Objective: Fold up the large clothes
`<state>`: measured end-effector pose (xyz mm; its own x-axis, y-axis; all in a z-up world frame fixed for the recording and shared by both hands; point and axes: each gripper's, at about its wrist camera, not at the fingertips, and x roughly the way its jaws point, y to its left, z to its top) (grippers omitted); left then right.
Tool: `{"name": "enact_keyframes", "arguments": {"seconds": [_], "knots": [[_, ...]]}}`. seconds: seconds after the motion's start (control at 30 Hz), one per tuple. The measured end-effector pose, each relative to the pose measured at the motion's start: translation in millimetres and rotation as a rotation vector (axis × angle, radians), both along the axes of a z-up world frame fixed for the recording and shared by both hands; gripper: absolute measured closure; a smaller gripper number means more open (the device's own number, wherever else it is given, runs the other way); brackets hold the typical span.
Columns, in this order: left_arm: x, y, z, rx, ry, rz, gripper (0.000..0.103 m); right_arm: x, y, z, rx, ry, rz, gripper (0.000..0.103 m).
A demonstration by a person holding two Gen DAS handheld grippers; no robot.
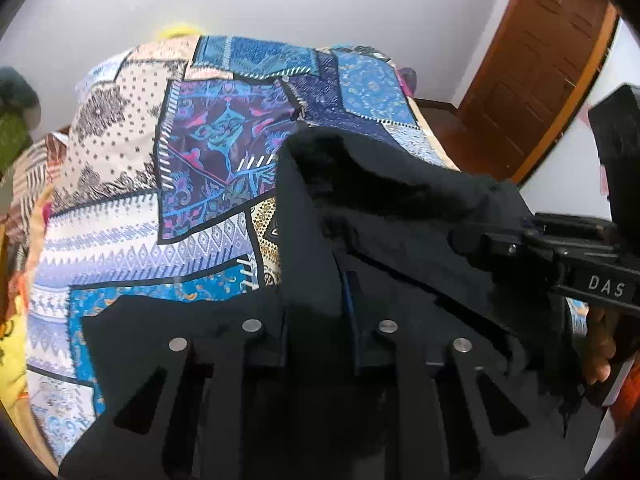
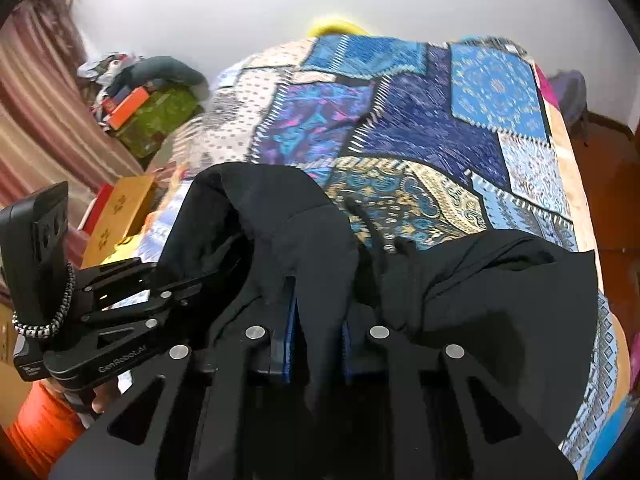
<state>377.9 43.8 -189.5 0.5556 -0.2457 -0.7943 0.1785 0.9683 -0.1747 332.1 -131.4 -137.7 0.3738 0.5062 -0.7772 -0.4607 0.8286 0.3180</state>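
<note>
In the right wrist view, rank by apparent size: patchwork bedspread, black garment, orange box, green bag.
1. patchwork bedspread
2. black garment, though nearness to the camera inflates it
3. green bag
4. orange box

Both tools are matte black: the left gripper (image 2: 224, 276) bears white "GenRobot.AI" lettering, round silver pivot pins and a black-and-white braided cable at left frame, while the right gripper (image 1: 476, 240) reads "DAS".

Right gripper (image 1: 472, 236), body at 3 o'clock in left wrist view: "DAS"
Left gripper (image 2: 224, 268), arm at 8 o'clock in right wrist view: "GenRobot.AI"
Small label below that: unreadable
</note>
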Motion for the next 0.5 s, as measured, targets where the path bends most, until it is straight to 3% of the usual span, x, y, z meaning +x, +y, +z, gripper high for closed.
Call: {"name": "enact_keyframes", "arguments": {"seconds": [0.23,0.43,0.5], "knots": [[-49,-1,35,0.053,-0.056,-0.015,0.082,-51,7,37,-0.013,-0.096,0.069,0.09],[-97,8,52,0.041,-0.052,-0.012,0.082,-86,9,43,-0.055,-0.118,0.107,0.09],[-118,12,57,0.06,-0.061,-0.013,0.073,-99,8,41,-0.075,-0.117,0.114,0.09]]}}
